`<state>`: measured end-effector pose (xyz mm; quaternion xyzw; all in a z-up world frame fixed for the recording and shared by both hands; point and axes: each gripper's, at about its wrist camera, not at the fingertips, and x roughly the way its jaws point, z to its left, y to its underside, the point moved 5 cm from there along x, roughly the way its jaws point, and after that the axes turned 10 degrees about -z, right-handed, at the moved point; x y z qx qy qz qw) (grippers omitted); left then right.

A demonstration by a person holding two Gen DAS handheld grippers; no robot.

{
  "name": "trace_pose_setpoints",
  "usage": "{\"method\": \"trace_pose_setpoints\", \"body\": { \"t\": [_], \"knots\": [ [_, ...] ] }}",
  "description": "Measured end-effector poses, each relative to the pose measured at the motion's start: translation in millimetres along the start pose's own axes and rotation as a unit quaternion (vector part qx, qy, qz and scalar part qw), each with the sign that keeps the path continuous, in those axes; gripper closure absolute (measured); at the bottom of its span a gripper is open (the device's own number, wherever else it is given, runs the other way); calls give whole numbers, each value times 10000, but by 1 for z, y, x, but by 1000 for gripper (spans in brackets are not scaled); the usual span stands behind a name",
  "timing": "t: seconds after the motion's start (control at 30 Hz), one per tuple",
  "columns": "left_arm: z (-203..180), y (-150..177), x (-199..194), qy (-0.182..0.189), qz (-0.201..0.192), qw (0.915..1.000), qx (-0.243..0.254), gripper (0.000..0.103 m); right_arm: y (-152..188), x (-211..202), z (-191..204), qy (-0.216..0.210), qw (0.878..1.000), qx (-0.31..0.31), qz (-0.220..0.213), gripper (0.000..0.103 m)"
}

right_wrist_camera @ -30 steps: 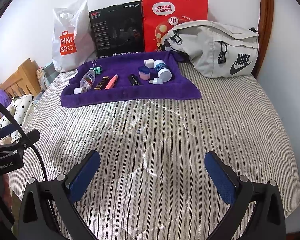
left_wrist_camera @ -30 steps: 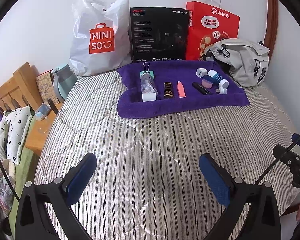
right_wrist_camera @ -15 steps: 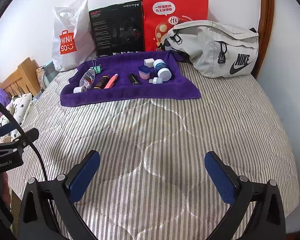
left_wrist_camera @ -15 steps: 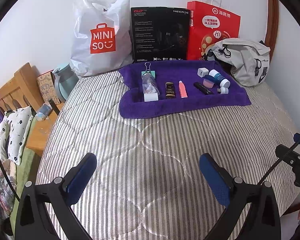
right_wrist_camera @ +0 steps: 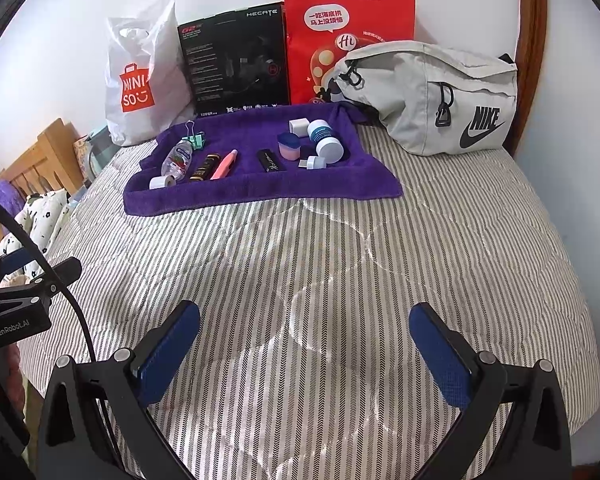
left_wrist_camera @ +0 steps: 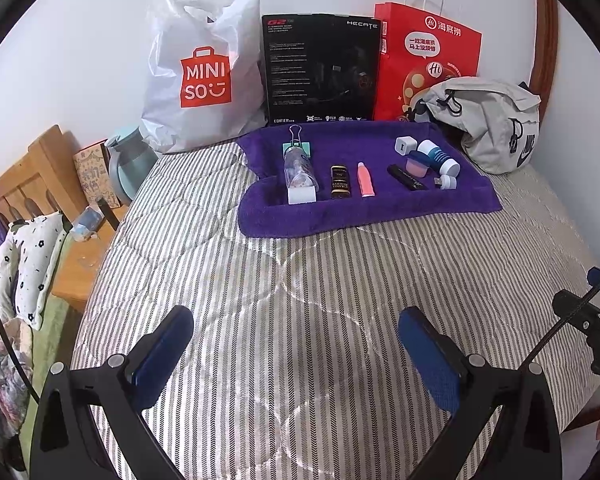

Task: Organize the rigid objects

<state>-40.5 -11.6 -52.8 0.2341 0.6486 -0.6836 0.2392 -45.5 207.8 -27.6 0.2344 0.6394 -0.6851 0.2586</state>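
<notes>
Over the last second almost nothing changes: both views drift only slightly toward the purple towel (left_wrist_camera: 364, 208), and none of the small things on it shifts. For the task, that means no item is being carried or repositioned at this moment.

The left tool (left_wrist_camera: 296, 350) hovers over the striped quilt (left_wrist_camera: 300, 280) near the bed's front edge, its blue pads spread wide with nothing between them. The right tool (right_wrist_camera: 304, 352) hangs the same way, spread and empty, well apart from the towel.

The towel lies toward the bed's far edge, in front of the white shopping bag (left_wrist_camera: 204, 68), the black box (left_wrist_camera: 320, 68) and the red paper bag (left_wrist_camera: 428, 56), with the grey bag (right_wrist_camera: 432, 96) at the far right corner. On its left half lie a clear bottle (left_wrist_camera: 298, 170) with a binder clip (left_wrist_camera: 296, 140) behind it, a dark tube (left_wrist_camera: 340, 182) and a pink tube (left_wrist_camera: 366, 178), roughly parallel. To the right sit a black stick (left_wrist_camera: 407, 177), a pink jar (left_wrist_camera: 416, 164), a white cube (left_wrist_camera: 402, 145), a blue-and-white jar (left_wrist_camera: 438, 156) and a small white cap (left_wrist_camera: 448, 181), clustered closely.

The row looks tidy while the cluster looks looser; this would fit either a sorting still underway or a finished layout.
</notes>
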Motion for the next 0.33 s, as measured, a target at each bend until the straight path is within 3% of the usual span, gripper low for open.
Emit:
{"method": "trace_pose_setpoints", "body": {
  "t": [0.33],
  "knots": [
    [0,-1,-1,-12,-34,10000,18,0,-1,-1,0,-4,10000,-3,-8,0]
  ]
}}
